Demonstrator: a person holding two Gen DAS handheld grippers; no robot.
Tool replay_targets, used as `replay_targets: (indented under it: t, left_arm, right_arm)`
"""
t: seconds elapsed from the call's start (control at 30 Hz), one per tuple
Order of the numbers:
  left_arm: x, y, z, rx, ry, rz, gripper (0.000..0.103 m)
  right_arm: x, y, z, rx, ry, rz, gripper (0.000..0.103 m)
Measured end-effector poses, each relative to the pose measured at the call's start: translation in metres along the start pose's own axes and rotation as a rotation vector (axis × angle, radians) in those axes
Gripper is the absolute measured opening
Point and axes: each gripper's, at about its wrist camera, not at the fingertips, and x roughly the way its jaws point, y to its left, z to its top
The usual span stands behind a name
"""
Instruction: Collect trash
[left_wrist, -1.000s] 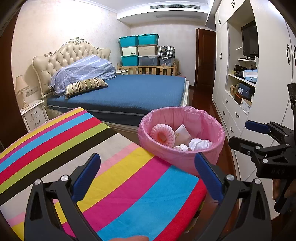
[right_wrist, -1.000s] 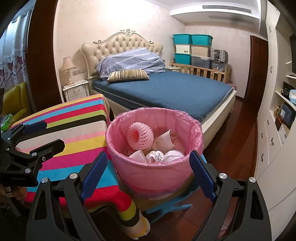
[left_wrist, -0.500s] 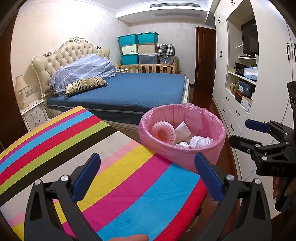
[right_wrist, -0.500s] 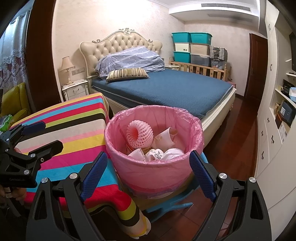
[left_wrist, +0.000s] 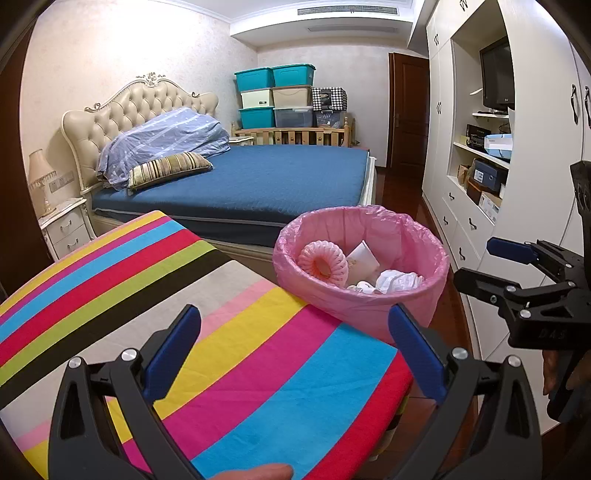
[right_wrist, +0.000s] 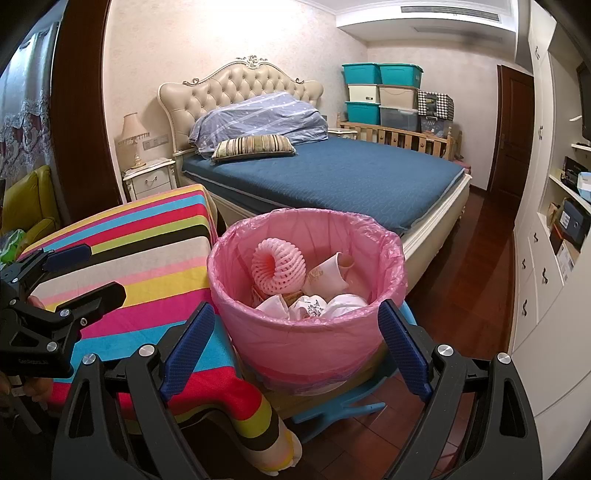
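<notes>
Two tools are in view, both with jaws spread wide and holding nothing. The left tool (left_wrist: 293, 349) hovers over the striped worktop (left_wrist: 122, 280), near its right-hand corner; the right tool (right_wrist: 295, 345) hangs beyond that edge, directly in front of the trash bin (right_wrist: 306, 336). The bin carries a pink liner (right_wrist: 391, 251) folded over its rim and stands just beside the worktop edge, on a blue stand (right_wrist: 332, 410) over the wooden floor (right_wrist: 476, 295). The collected trash lies inside the bin: a pink foam net (right_wrist: 279, 264), a paper cup (right_wrist: 328, 275) tipped on its side next to it, and crumpled white paper (right_wrist: 314, 306) at the near wall. The worktop surface ahead of the left tool is bare cloth up to its far edge, which runs close to the bed (left_wrist: 255, 181). Open floor runs between the bed foot and the white cabinets (left_wrist: 461, 206) to the right of the bin. Compared with one second ago, the bin sits slightly lower and closer in the right wrist view; in the left wrist view the scene is nearly unchanged, and both tools keep the same wide spread.
</notes>
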Motion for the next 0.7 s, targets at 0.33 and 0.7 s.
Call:
replay_targets:
  t: [0.33, 0.7]
  left_arm:
    - [-0.0071, -0.0012, -0.003, 0.012, -0.006, -0.018, 0.098]
    - [-0.0055, -0.0024, 0.0013, 0.023, -0.02, -0.016, 0.098]
  right_arm:
    - [0.0002, 0.0004, -0.0007, 0.001, 0.001, 0.0, 0.084]
    - [0.0001, 0.0006, -0.0009, 0.004, 0.001, -0.001, 0.084]
